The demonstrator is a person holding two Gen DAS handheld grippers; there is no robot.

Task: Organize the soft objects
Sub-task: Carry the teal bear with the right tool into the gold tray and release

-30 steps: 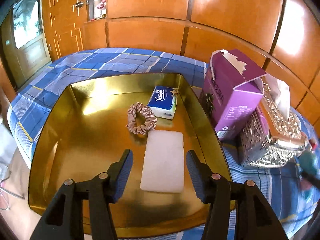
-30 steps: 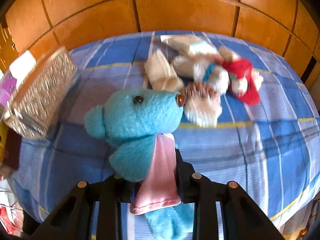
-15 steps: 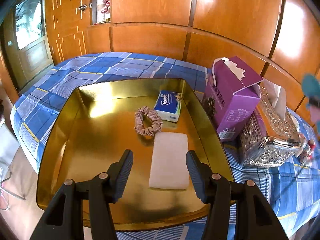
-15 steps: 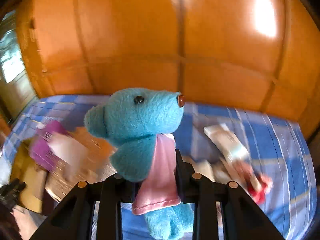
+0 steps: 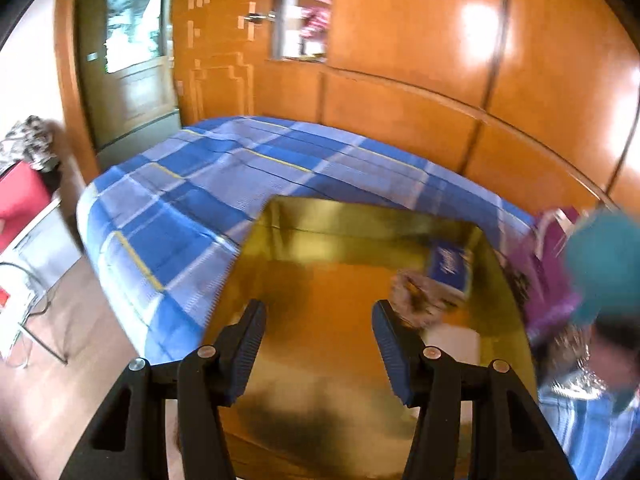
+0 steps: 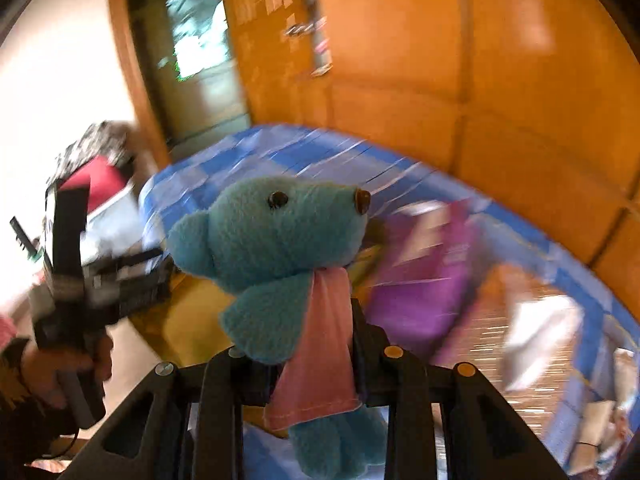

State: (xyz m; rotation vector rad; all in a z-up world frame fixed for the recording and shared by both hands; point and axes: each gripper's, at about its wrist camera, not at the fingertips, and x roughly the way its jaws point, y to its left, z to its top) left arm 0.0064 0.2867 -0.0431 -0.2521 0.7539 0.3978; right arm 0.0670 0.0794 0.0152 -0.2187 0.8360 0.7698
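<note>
Up close, the right gripper (image 6: 310,344) is clenched on a blue plush bear (image 6: 276,248) with a pink scarf (image 6: 320,356), held in the air above the blue checked bedspread (image 5: 192,200). Its 2 fingers pinch the toy's body. The left gripper (image 5: 319,344) hangs released over the gold tray (image 5: 320,288), nothing between its pads. Blurred in the tray's far right corner lie a tissue pack (image 5: 450,266), a scrunchie (image 5: 420,300) and a white pad (image 5: 456,340). A purple box (image 5: 548,276) stands just beside the tray.
</note>
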